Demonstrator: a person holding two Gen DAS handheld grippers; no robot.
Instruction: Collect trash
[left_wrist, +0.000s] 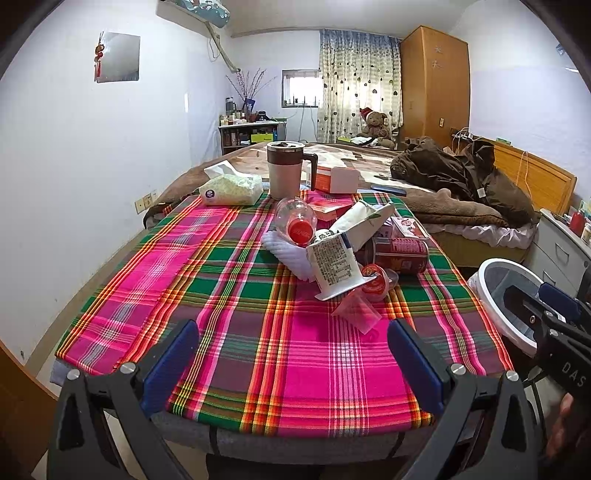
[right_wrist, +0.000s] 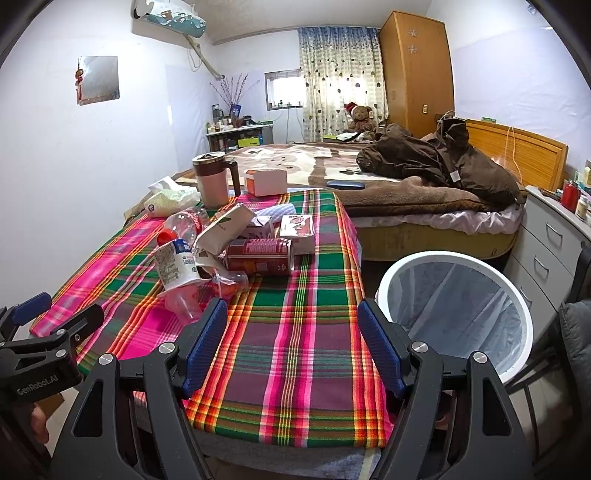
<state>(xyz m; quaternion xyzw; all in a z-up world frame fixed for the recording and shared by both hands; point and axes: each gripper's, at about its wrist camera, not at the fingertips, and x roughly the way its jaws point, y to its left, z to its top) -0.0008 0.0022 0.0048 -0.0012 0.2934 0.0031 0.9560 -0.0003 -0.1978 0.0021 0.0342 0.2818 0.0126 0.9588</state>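
A heap of trash lies on the plaid-covered table: a clear bottle with a red cap, a white yogurt cup on its side, a red can, a paper carton, a small jelly cup and a clear plastic bag. The heap also shows in the right wrist view, with the can and the yogurt cup. My left gripper is open and empty above the table's near edge. My right gripper is open and empty. A white trash bin with a liner stands right of the table.
A mug, a tissue pack and a white-and-orange box stand at the table's far end. A bed with a brown jacket lies beyond. A white drawer unit stands at the right.
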